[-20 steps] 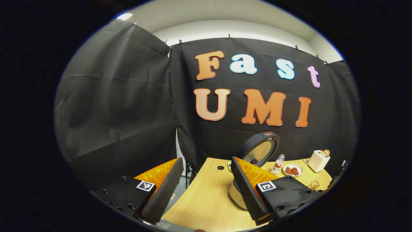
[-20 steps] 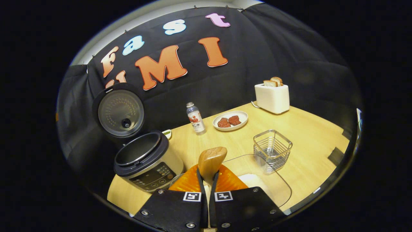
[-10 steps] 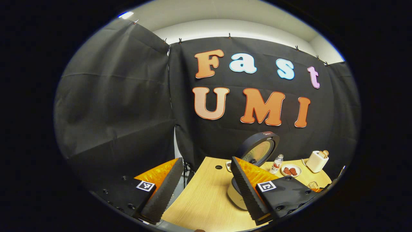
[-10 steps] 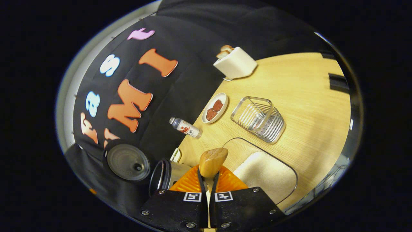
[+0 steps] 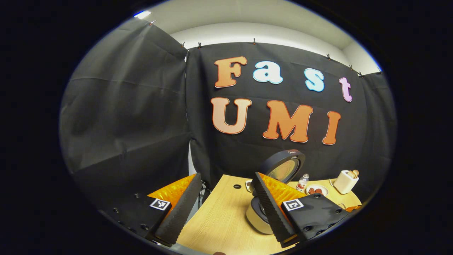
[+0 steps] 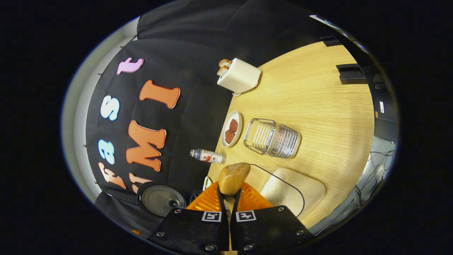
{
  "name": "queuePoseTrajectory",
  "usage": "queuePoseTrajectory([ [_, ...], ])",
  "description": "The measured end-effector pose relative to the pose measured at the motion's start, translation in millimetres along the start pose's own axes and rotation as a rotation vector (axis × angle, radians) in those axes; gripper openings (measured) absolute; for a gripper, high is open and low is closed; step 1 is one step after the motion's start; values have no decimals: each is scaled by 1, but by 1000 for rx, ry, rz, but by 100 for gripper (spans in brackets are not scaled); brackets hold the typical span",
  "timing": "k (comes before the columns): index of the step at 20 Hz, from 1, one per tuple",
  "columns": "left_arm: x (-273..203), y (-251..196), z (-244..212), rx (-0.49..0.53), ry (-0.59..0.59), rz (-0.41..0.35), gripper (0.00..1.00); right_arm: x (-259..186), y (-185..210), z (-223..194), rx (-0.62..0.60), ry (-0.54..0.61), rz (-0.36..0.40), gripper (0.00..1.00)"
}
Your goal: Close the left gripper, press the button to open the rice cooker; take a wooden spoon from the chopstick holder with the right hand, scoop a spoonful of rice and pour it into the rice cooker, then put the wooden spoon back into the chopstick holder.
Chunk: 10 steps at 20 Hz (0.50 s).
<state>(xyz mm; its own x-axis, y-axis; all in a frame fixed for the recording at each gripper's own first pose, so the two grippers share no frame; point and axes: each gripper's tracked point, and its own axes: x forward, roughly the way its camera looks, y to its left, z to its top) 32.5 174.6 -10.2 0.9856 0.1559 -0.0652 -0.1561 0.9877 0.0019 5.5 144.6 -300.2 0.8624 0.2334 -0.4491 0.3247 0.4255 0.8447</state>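
In the left gripper view my left gripper (image 5: 226, 175) is open and holds nothing, raised over the table's left end. Past its right finger (image 5: 272, 207) stands the rice cooker (image 5: 255, 217), its round lid (image 5: 283, 169) upright and open. In the right gripper view my right gripper (image 6: 229, 194) is shut on the wooden spoon (image 6: 233, 176), whose bowl sticks out beyond the fingertips. This view is rolled far over. The cooker lid (image 6: 161, 200) shows at lower left, and the pot is hidden behind the gripper. The wire chopstick holder (image 6: 272, 138) and the glass dish of rice (image 6: 295, 187) are on the table.
A white toaster (image 6: 239, 76) with bread, a plate (image 6: 231, 129) of red food and a small bottle (image 6: 208, 156) stand along the back wall. The wooden table (image 6: 318, 102) stretches beyond the holder. The toaster (image 5: 345, 181) and bottle (image 5: 302, 182) also appear right of the cooker.
My right gripper has rolled far over with the spoon, moving from the rice dish toward the cooker, which has slipped behind the fingers. The left gripper has barely drifted and stays open.
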Motion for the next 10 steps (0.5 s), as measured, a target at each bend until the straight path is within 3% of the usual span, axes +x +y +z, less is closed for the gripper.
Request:
queuePoseTrajectory([
  [10,9,-11,2,-18,0,-32,100,-3,89,15,19,-3,80,1],
])
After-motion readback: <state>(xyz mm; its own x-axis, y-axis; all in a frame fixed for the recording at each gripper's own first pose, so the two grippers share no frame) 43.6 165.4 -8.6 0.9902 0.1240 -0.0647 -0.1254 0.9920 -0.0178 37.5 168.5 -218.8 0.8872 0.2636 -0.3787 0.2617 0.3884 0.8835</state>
